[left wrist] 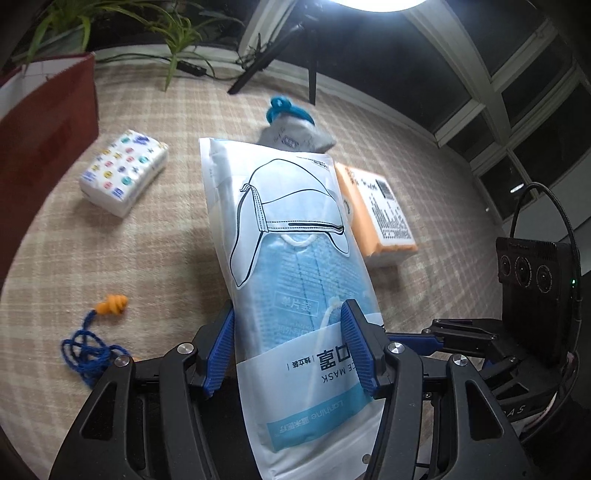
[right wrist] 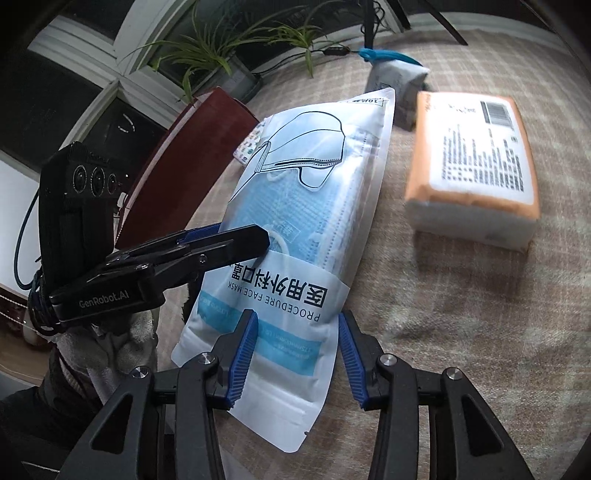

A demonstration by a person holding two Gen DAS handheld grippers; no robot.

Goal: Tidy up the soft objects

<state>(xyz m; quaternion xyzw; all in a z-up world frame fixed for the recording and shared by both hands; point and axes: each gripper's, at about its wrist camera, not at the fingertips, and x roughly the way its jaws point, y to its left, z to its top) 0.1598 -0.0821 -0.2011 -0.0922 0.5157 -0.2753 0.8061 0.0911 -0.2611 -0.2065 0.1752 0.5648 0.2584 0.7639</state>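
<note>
A flat white and blue face mask pack point(left wrist: 295, 258) point(right wrist: 306, 206) hangs lifted over the checked tablecloth point(left wrist: 155, 266). My left gripper point(left wrist: 290, 310) is shut on its lower half, one blue pad on each side; in the right wrist view the left gripper point(right wrist: 258, 236) clamps the pack's left edge. My right gripper point(right wrist: 297, 317) is shut on the pack's bottom end, and the pack passes behind its left finger. On the cloth lie a patterned tissue pack point(left wrist: 122, 171), an orange tissue pack point(left wrist: 376, 210) point(right wrist: 476, 166), a grey pouch with a blue tie point(left wrist: 295, 133) point(right wrist: 399, 77) and orange earplugs on a blue cord point(left wrist: 110, 304).
A dark red box point(left wrist: 44, 140) point(right wrist: 184, 155) stands at the table's left edge, with a potted plant point(left wrist: 74, 22) behind it. Tripod legs point(left wrist: 258, 62) and a cable rest at the far edge. Windows point(left wrist: 517, 110) run along the right. A person's gloved hand point(right wrist: 110, 347) holds the left gripper.
</note>
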